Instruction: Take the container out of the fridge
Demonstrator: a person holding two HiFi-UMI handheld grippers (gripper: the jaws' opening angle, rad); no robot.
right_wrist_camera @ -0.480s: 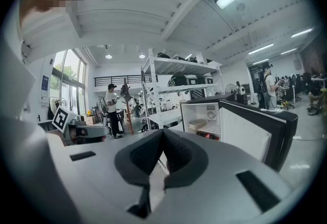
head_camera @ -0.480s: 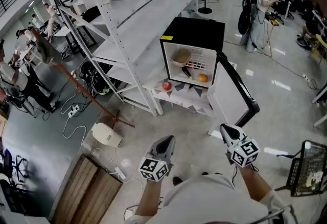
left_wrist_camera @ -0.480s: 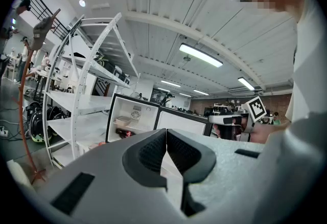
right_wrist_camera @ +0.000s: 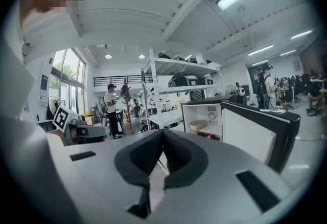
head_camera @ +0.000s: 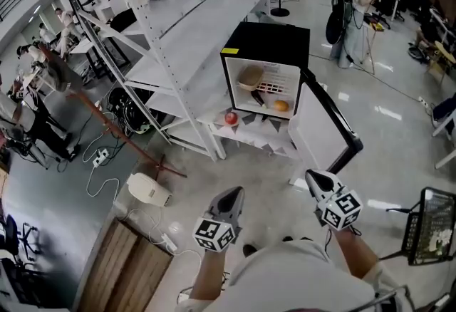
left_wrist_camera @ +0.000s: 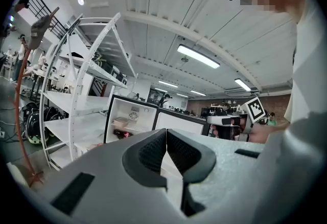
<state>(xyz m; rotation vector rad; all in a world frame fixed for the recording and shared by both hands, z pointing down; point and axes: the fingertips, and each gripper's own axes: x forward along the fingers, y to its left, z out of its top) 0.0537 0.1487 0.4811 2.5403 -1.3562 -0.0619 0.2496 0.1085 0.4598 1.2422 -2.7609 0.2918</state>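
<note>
Hardly different: fridge [head_camera: 265,40] a touch higher in view, container [head_camera: 251,78] inside.

The hall is brightly and evenly lit from above by long white fluorescent ceiling tubes [left_wrist_camera: 198,57], with daylight also entering through tall windows [right_wrist_camera: 65,82] in the right gripper view, so shadows are faint and the glossy pale grey floor [head_camera: 388,112] carries white glare patches. All three views bend straight lines strongly toward the edges, and both gripper views are ringed by a black circular border. Close to the lens the grey left gripper [left_wrist_camera: 166,132] and grey right gripper [right_wrist_camera: 162,131] look soft, while the distance stays fairly sharp
</note>
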